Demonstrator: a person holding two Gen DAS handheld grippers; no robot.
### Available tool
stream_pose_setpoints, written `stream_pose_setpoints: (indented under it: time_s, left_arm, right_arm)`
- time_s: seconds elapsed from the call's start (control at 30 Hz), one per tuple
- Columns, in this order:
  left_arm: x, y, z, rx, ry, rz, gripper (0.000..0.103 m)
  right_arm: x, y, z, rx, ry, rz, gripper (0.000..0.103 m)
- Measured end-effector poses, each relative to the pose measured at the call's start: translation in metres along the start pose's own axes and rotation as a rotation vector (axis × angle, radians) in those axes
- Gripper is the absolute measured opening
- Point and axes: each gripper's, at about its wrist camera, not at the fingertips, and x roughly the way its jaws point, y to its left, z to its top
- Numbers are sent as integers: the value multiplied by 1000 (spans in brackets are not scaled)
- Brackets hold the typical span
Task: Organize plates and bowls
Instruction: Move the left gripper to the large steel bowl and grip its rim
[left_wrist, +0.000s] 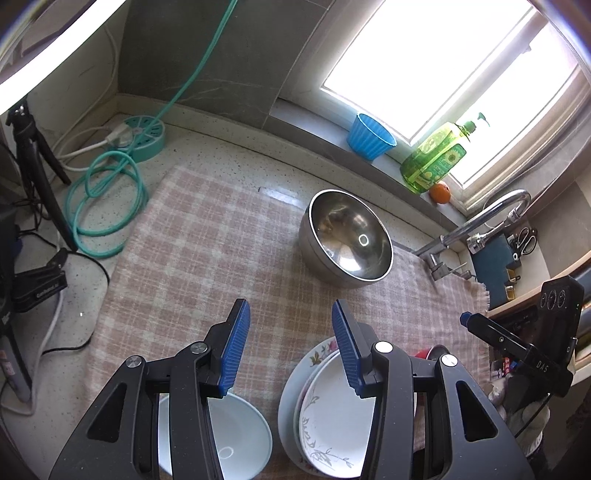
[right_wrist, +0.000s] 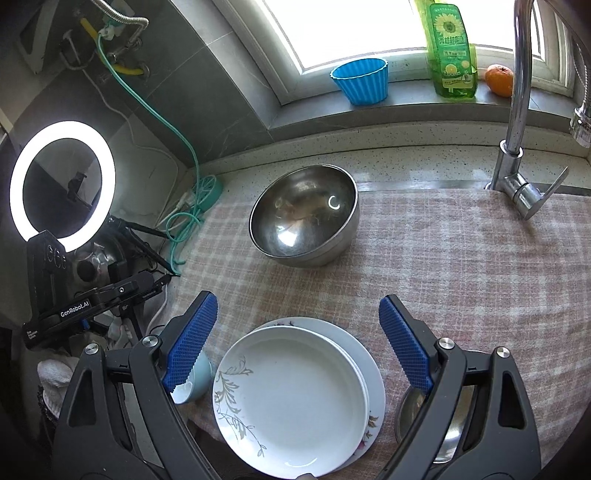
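Both sets of fingers spread wide, holding nothing: left gripper (left_wrist: 290, 343), right gripper (right_wrist: 298, 334). Plate stack (right_wrist: 295, 398) on checked cloth (right_wrist: 461, 258) below right gripper; steel bowl (right_wrist: 304, 216) farther back on counter (right_wrist: 406, 162).

The bowl (right_wrist: 304, 216) is polished metal, mirroring the light. The plates (right_wrist: 295, 398) are glossy glazed white ceramic with printed sprigs. The cloth (right_wrist: 461, 266) is soft, matt woven check. The counter (right_wrist: 388, 162) is smooth speckled stone. The faucet (right_wrist: 517, 110) is shiny chrome.
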Motion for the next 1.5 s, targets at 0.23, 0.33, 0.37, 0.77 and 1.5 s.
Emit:
stream_pose_setpoints:
  time_s: [0.23,0.33,0.37,0.77,1.5]
  left_arm:
    - [34,0,24,-5,36,-41,45]
    - [49,-2,32,-7,47,-50,45]
    - [53,-3,34,-7,52,-55,45]
    - [91,-12,57,-1,84,-51,45]
    - [136,-15,69,11,144,-21,45]
  right_arm:
    - [31,-5,22,48,2,-10,91]
    - [43,-9,28,58,4,-24,91]
    - [47,-11,30,69,8,-25,91]
    - [80,-32,45,138,42,-33,79]
    - [122,-51,55,181,109,-37,48]
